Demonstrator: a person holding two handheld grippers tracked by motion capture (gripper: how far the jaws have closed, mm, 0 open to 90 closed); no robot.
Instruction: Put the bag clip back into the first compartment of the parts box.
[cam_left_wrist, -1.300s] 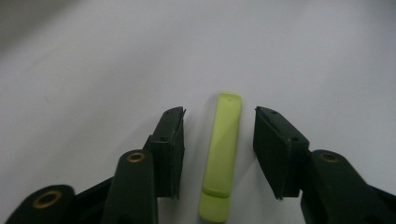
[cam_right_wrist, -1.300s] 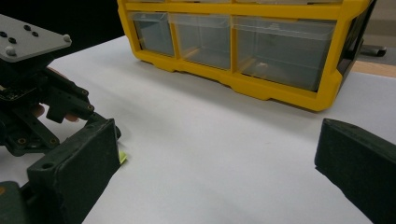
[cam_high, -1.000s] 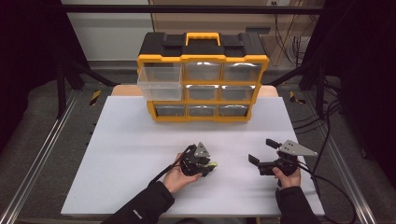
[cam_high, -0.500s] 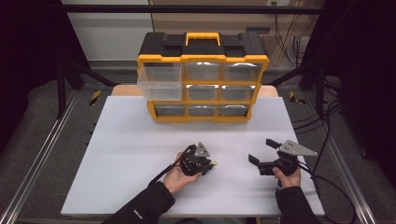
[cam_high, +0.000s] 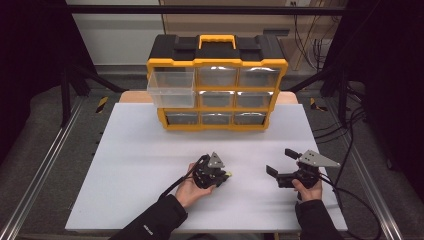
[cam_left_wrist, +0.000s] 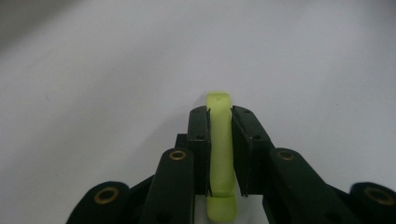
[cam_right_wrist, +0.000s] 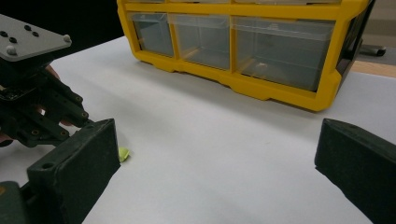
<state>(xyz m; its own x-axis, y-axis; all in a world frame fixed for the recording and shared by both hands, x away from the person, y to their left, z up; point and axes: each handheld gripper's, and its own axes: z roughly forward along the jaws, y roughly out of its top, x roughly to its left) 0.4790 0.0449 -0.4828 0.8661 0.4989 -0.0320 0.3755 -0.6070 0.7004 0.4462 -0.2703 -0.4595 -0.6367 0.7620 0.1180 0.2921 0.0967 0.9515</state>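
Observation:
A small yellow-green strip (cam_left_wrist: 220, 154) lies low over the white table, and my left gripper (cam_left_wrist: 219, 114) is shut on it, one black pad on each side. In the high view the left gripper (cam_high: 224, 175) sits at the table's front centre, with the strip's tip (cam_high: 229, 174) poking out to its right. My right gripper (cam_high: 281, 161) is held to the right of it, open, with nothing between its jaws. In the right gripper view the strip's end (cam_right_wrist: 123, 153) peeks out beside the near jaw, below the left gripper (cam_right_wrist: 37, 107).
A yellow and black drawer organizer (cam_high: 217, 85) stands at the back of the white table (cam_high: 130, 150). Its top-left clear drawer (cam_high: 171, 87) is pulled out. Metal rails run along both table sides, and cables hang at the right.

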